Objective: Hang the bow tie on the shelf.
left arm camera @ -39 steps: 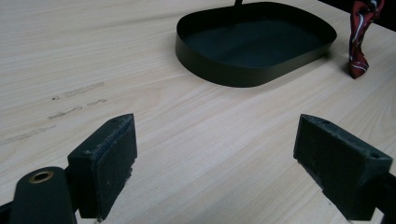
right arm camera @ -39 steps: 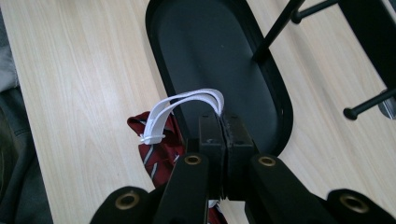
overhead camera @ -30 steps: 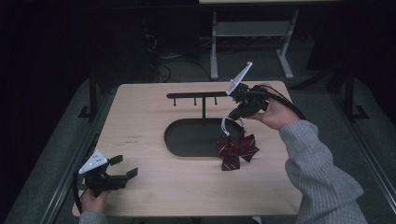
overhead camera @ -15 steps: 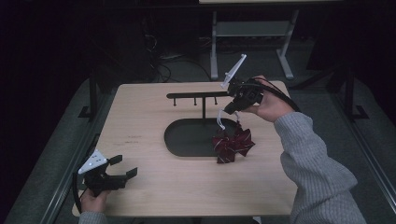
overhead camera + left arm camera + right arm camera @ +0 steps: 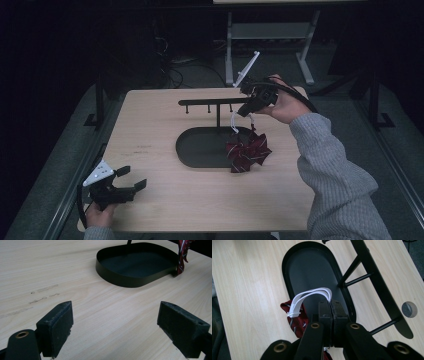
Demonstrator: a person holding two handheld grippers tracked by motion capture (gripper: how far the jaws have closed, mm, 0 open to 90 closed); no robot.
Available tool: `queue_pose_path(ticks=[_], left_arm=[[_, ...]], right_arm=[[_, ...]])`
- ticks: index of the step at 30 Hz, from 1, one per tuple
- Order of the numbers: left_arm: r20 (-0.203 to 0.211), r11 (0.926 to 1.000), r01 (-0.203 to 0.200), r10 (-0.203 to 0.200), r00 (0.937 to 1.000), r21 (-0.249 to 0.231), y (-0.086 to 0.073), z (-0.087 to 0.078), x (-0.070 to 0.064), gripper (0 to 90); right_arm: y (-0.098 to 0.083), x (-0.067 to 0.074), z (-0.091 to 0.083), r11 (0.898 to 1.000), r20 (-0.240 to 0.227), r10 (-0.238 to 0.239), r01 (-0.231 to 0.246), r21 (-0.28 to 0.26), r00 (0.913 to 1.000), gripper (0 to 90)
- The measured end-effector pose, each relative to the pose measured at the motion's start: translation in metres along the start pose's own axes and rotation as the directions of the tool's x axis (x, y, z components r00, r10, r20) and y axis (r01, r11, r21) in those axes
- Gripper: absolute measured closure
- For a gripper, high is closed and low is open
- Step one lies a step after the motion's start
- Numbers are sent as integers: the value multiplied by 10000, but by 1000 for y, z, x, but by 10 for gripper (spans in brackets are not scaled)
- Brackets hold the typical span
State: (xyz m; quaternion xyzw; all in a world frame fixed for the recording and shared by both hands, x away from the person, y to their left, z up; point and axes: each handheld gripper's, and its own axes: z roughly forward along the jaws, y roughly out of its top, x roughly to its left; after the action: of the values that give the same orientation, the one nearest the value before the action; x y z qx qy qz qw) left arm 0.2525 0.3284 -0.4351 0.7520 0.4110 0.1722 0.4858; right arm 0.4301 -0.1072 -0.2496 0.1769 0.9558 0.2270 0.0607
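A dark red bow [image 5: 247, 151] with a white elastic loop [image 5: 234, 121] hangs at the right end of the black oval tray [image 5: 192, 150]. My right gripper [image 5: 245, 111] is shut on the top of that loop, just under the stand's peg bar [image 5: 210, 102]. In the right gripper view the jaws [image 5: 331, 305] pinch the white loop [image 5: 310, 296], and the bow [image 5: 293, 317] dangles below over the tray's rim [image 5: 287, 267]. My left gripper [image 5: 131, 179] rests open at the table's near left corner, its pads [image 5: 58, 325] wide apart over bare wood.
The stand's post rises from the tray's far side, with several short pegs under its bar. A grey grommet [image 5: 409, 309] sits in the table beyond the bar. Faint scuff marks [image 5: 42, 290] lie left of the tray's rim [image 5: 120, 280]. A white frame [image 5: 270, 35] stands behind the table.
My right gripper has lifted the bow by its loop and carried it slightly left and back, toward the tray and peg bar. The left gripper has stayed still.
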Motion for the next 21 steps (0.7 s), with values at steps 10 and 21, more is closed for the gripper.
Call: queue_pose_path(ticks=[10,21], left_arm=[[-25,10000,-17,17,10000,-6,0,0,0,131],[-43,10000,35,-35,10000,-31,0,-1,1,131]], right_arm=[[11,-9,1,9999,169,113,-114,87,9998,881],[25,-17,3,9998,276,56,-62,195,9996,881]])
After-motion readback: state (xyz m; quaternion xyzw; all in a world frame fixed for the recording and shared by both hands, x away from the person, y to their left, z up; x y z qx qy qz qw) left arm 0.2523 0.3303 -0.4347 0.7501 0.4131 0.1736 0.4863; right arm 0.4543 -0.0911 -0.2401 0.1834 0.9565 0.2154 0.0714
